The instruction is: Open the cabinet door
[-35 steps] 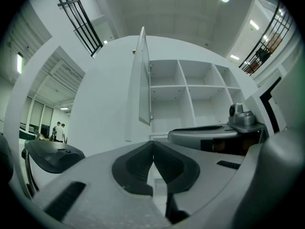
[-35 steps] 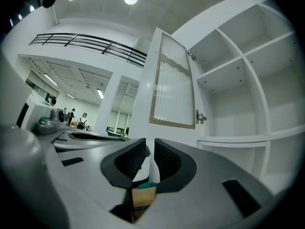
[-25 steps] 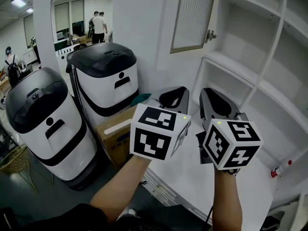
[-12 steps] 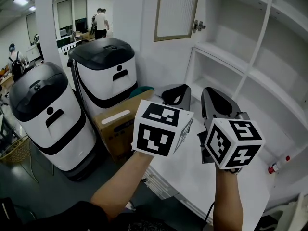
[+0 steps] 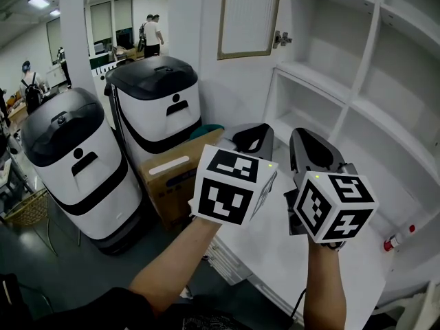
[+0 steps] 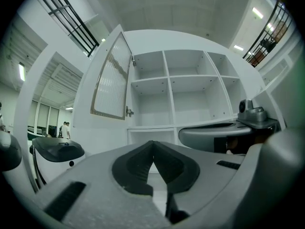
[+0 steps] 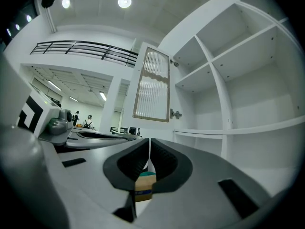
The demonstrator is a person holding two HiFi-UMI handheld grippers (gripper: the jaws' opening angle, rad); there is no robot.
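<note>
The cabinet door (image 5: 247, 16), a white frame round a ribbed glass panel, stands swung open at the upper middle of the head view, with its hinge (image 5: 280, 40) at its right edge. It also shows in the left gripper view as the door (image 6: 112, 80) and in the right gripper view as the door (image 7: 152, 85). My left gripper (image 5: 251, 137) and right gripper (image 5: 313, 146) are held side by side, level, well short of the door. The left gripper (image 6: 152, 144) is shut and empty. The right gripper (image 7: 149, 144) is shut with nothing between its pads.
Open white shelves (image 5: 344, 81) fill the right side above a white ledge (image 5: 275, 253). Two white-and-black rounded machines (image 5: 69, 163) (image 5: 155, 108) and a cardboard box (image 5: 172, 174) stand on the floor at left. A red-capped tube (image 5: 399, 239) lies at the far right. People (image 5: 150, 33) stand far behind.
The whole scene has shifted in the head view: the door slid left and the machines moved right. Both grippers kept their place side by side in front of me.
</note>
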